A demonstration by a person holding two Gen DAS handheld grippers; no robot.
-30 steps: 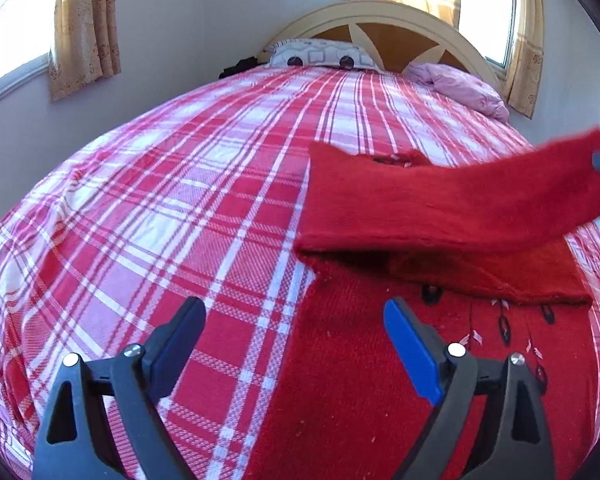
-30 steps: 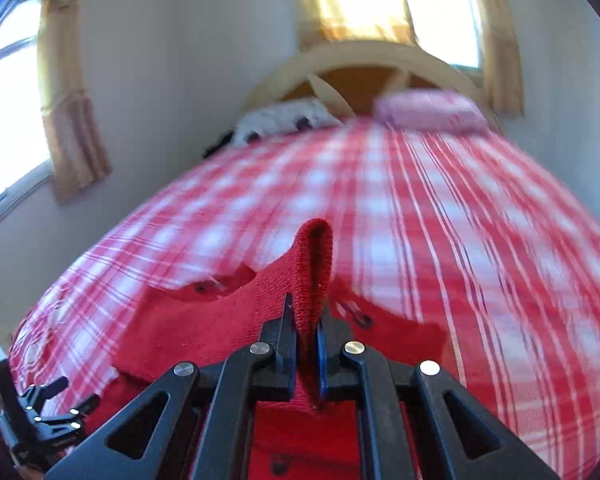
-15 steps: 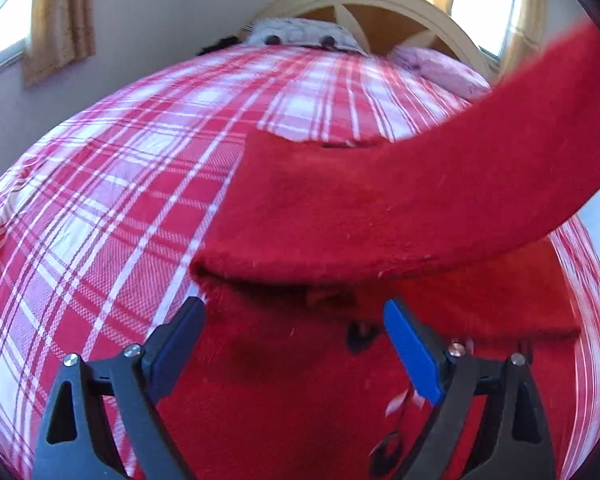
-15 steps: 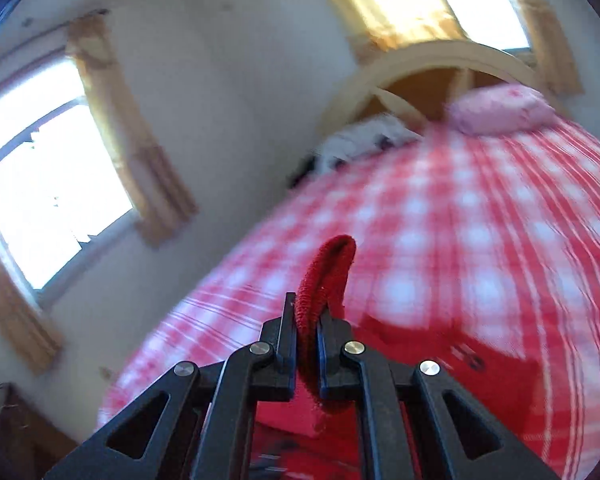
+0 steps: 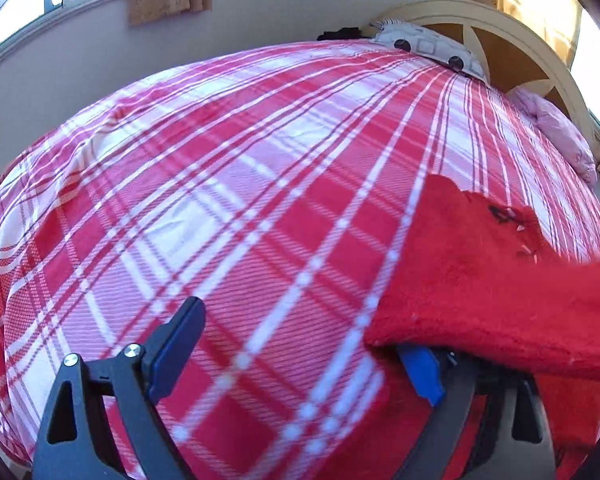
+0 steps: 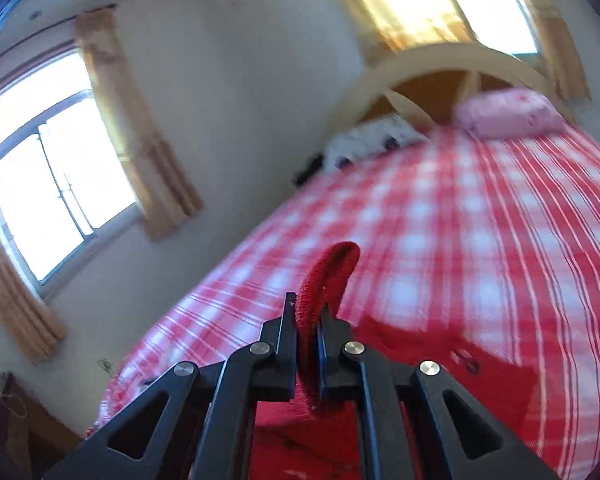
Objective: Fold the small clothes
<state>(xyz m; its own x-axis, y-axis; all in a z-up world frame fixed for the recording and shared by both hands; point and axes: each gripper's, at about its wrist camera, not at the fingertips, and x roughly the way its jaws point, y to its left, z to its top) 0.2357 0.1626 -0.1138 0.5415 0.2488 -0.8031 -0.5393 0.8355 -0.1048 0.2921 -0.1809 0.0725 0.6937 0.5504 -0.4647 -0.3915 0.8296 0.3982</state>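
A red knit sweater (image 5: 480,280) lies on the plaid bed at the right of the left wrist view. One lifted sleeve stretches across the lower right. My left gripper (image 5: 300,360) is open just above the bedspread. Its left finger stands over bare plaid, and its right finger (image 5: 422,372) is half hidden under the sleeve's edge. In the right wrist view my right gripper (image 6: 308,332) is shut on the ribbed cuff (image 6: 328,276) of that sleeve and holds it up above the bed. The sweater's body (image 6: 428,364) lies below and behind the fingers.
The red and white plaid bedspread (image 5: 220,200) covers the whole bed. A patterned pillow (image 5: 428,44) and a pink pillow (image 5: 556,132) lie by the arched headboard (image 5: 500,32). A curtained window (image 6: 52,200) and wall run along the bed's left side. Wooden furniture (image 6: 24,428) stands beside it.
My left gripper has swung left, so the sweater now sits at the right of its view and covers one finger. My right gripper has risen and tilted up with the cuff.
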